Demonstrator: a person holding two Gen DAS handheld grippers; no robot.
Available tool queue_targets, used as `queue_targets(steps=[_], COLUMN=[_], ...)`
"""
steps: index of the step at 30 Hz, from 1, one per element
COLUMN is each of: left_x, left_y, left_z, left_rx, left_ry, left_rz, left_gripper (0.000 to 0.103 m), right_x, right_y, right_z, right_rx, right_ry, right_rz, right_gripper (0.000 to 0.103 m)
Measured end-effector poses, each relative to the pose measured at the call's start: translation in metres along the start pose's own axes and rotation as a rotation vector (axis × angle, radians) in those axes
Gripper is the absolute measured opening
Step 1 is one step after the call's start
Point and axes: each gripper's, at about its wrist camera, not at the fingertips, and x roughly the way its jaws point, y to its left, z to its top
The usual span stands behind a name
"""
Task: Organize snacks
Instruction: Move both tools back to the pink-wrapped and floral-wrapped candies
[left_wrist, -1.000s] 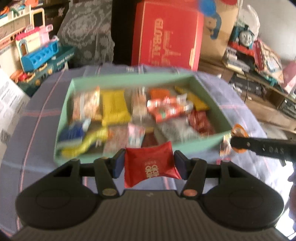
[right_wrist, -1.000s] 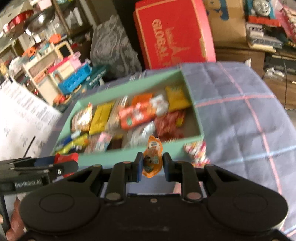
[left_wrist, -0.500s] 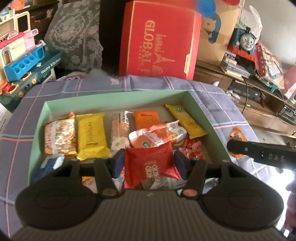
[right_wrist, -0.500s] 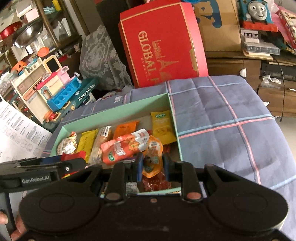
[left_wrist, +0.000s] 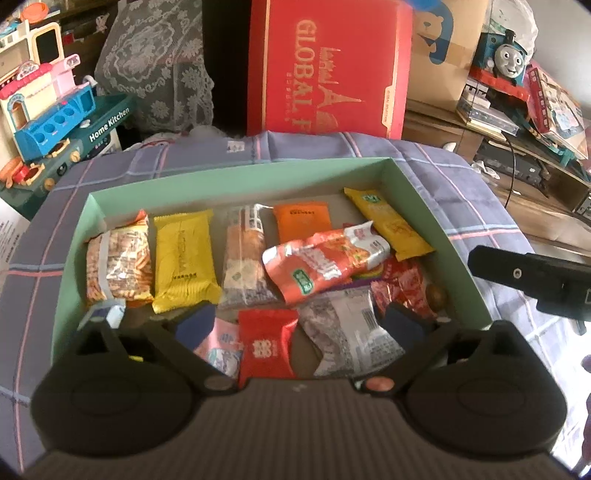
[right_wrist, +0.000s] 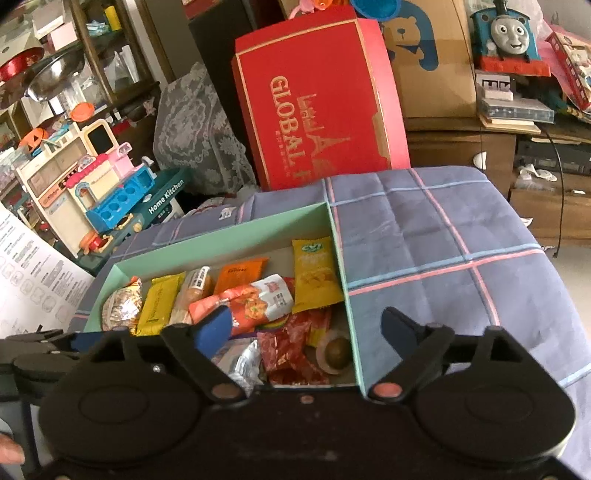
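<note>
A green box (left_wrist: 240, 184) on the checked cloth holds several snack packets. My left gripper (left_wrist: 299, 325) hangs over the box's near side, its jaws opening wide. The red packet (left_wrist: 267, 347) lies loose in the box between them, touching neither pad. My right gripper (right_wrist: 306, 328) stands over the box's right end (right_wrist: 338, 258), its jaws also opening. The small orange packet (right_wrist: 334, 352) with a brown sweet lies below them in the near right corner, free of the pads. The right gripper's finger (left_wrist: 532, 280) shows at the right of the left wrist view.
A tall red gift box (left_wrist: 328, 70) stands behind the green box. A toy kitchen (left_wrist: 55, 110) sits at the far left and a toy train (right_wrist: 509, 29) at the far right. A printed sheet (right_wrist: 29, 277) lies left of the cloth (right_wrist: 443, 240).
Both grippers moved in over the green box, then their jaws spread. The red packet dropped from the left gripper and the orange packet from the right, both into the box.
</note>
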Motion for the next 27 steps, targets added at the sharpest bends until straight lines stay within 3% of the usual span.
queue_targets(steps=[7,27], left_x=[-0.014,-0.064], left_y=[-0.008,-0.034], left_z=[-0.012,-0.038], left_rx=[0.007,0.048], left_ry=[0.009,-0.005], left_rz=[-0.011,-0.012], left_gripper=[0.103,0.103], right_x=[-0.012,-0.070], right_y=[-0.001,-0.022], right_z=[-0.007,-0.032], right_rx=[0.015,0.054], right_ry=[0.003,-0.001], right_rz=[0.004,-0.008], right_gripper=[0.103,0.103])
